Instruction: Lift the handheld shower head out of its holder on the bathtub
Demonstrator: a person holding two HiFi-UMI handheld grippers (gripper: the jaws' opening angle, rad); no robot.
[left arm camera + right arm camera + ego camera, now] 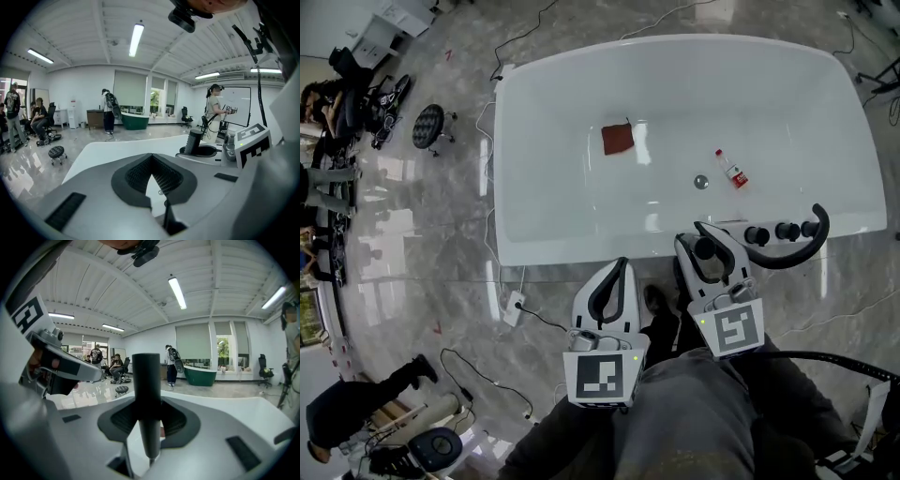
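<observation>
A large open test lab rather than a bathroom: a white freestanding bathtub [581, 249] stands on polished grey marble floor [441, 216] strewn with black cables [483, 375], under fluorescent ceiling tubes [136, 40], with a whiteboard [239, 107], a black office chair [186, 116] and a dark green bathtub [199, 375] by the windows.

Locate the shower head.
Head view, right side: the shower head stands on the near rim of the bathtub, clamped by the right gripper, beside the knobs.

Three knobs [787, 231] close beside the shower head [705, 249]
</observation>
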